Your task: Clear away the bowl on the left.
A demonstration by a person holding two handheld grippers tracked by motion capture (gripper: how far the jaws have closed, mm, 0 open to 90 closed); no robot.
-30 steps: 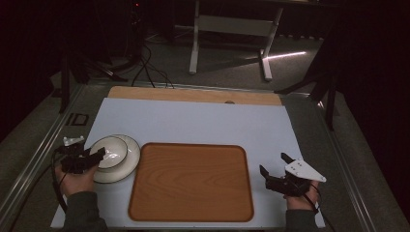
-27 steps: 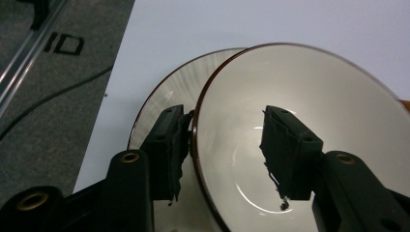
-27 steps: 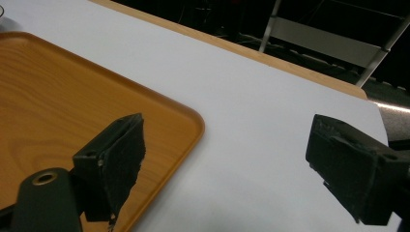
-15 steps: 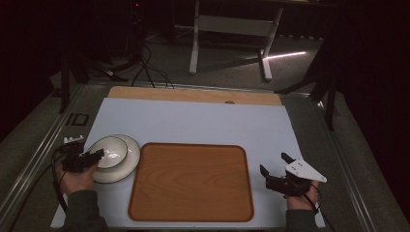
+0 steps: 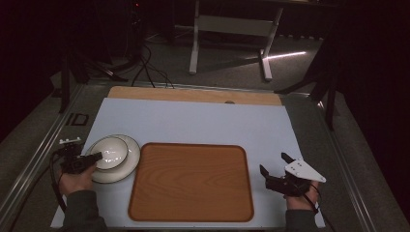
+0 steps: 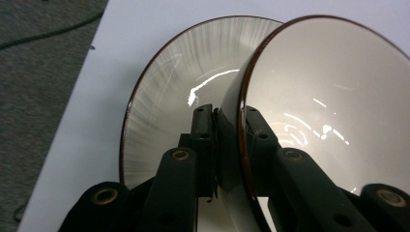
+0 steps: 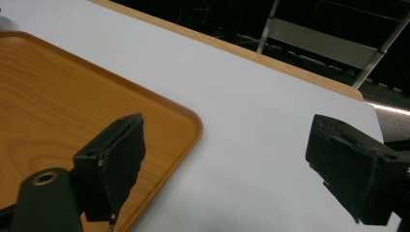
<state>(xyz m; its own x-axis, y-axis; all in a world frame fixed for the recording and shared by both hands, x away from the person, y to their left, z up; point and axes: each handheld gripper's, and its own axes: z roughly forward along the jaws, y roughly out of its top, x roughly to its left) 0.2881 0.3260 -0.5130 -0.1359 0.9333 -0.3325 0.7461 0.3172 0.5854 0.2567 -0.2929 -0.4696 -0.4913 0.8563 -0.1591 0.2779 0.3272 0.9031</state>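
Pale blue matting (image 5: 193,123) covers the table, bare beyond the wooden tray (image 5: 191,181) lying at its near middle. Left of the tray, a white bowl (image 5: 110,152) with a dark brown rim sits tilted on a white plate (image 5: 126,162). The left gripper (image 6: 231,126) pinches the bowl's rim, one jaw inside, one outside. The right gripper (image 5: 274,166) hovers wide apart and empty beside the tray's right edge.

At lower left of the high view our left hand (image 5: 77,180) holds the left gripper (image 6: 231,126), jaws pinched on a bowl (image 6: 333,101) rim. At lower right, our right gripper (image 5: 273,166) sits with jaws spread wide.
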